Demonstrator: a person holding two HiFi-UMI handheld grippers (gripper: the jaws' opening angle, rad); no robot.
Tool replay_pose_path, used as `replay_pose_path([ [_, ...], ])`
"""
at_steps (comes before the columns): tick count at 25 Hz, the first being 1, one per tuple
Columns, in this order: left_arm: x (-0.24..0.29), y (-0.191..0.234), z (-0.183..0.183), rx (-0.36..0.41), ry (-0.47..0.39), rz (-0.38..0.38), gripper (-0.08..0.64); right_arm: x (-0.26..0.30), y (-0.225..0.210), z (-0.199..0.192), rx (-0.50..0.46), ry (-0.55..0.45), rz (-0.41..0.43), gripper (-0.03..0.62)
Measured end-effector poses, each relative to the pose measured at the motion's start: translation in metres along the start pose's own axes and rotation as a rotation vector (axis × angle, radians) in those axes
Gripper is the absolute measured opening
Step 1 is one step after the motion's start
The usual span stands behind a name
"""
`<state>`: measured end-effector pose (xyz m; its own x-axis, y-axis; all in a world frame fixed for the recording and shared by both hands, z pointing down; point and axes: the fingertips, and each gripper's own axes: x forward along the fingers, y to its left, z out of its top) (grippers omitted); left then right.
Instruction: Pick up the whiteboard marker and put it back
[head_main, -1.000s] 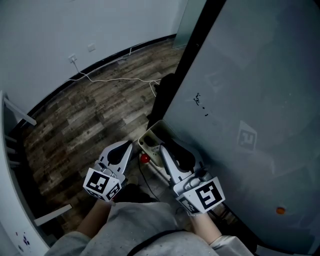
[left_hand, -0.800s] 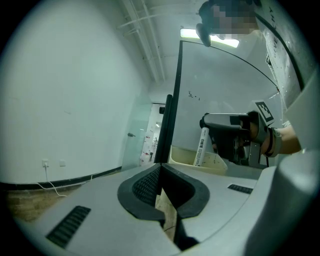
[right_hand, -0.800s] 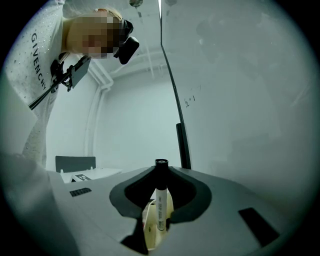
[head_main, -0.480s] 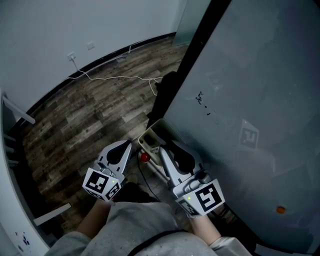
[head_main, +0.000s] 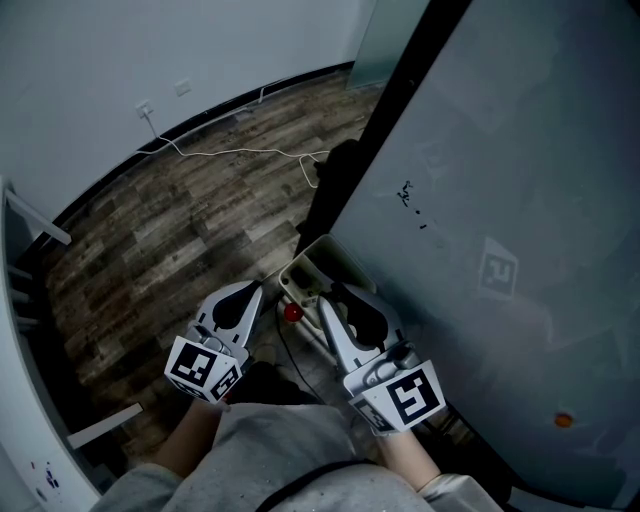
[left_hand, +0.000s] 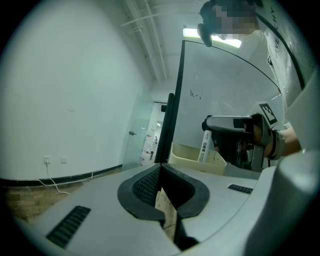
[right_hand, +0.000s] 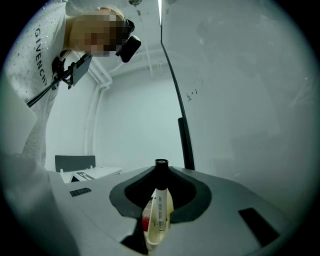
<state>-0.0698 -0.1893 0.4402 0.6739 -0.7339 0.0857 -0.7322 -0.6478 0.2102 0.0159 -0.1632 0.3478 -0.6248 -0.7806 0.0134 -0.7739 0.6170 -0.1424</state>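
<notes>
Right gripper (right_hand: 160, 176): my jaws are closed down to a narrow gap, clamped on the whiteboard marker (right_hand: 158, 210). They pinch it high up, just under its black cap (right_hand: 161, 167).
Marker pose: upright, with the cap on top and the white printed barrel hanging down below my jaws.
Marker place: it is over the cream tray (left_hand: 196, 156). From the left gripper view its lower end sits at the level of the tray's rim. I cannot tell whether it touches the tray's inside.
Tray: an open-topped box at the foot of the whiteboard (head_main: 500, 200), just beside the board's black frame (head_main: 372, 125). My right jaws reach over its near side.
Red thing (head_main: 292, 312): small and round, just beside the tray's near corner. In the head view it lies between my two grippers. I cannot tell what it is.
Left gripper (left_hand: 161, 172): the pads are pressed together with only a thin slit between them, and they hold nothing. It hangs to the left of the tray, near my right gripper but apart from it.
Board face: pale grey, with a few small dark marks (head_main: 412, 200) partway up and an orange dot (head_main: 563, 421) low down.
Floor (head_main: 200, 230): dark wood planks. A white cable (head_main: 230, 153) trails across them from a wall socket (head_main: 147, 110).
</notes>
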Motion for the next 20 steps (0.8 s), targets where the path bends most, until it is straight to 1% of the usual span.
replay_pose_path([
  [6, -0.003, 0.0, -0.004, -0.011, 0.012, 0.009, 0.015, 0.003, 0.006, 0.005, -0.021, -0.027, 0.016, 0.08],
  [13, -0.005, 0.001, -0.009, -0.022, 0.017, 0.013, 0.015, 0.002, 0.004, 0.005, -0.064, -0.036, -0.037, 0.08],
  [20, -0.008, -0.001, -0.014, -0.035, 0.024, 0.01, 0.015, -0.004, 0.006, -0.002, -0.075, -0.033, -0.051, 0.08],
])
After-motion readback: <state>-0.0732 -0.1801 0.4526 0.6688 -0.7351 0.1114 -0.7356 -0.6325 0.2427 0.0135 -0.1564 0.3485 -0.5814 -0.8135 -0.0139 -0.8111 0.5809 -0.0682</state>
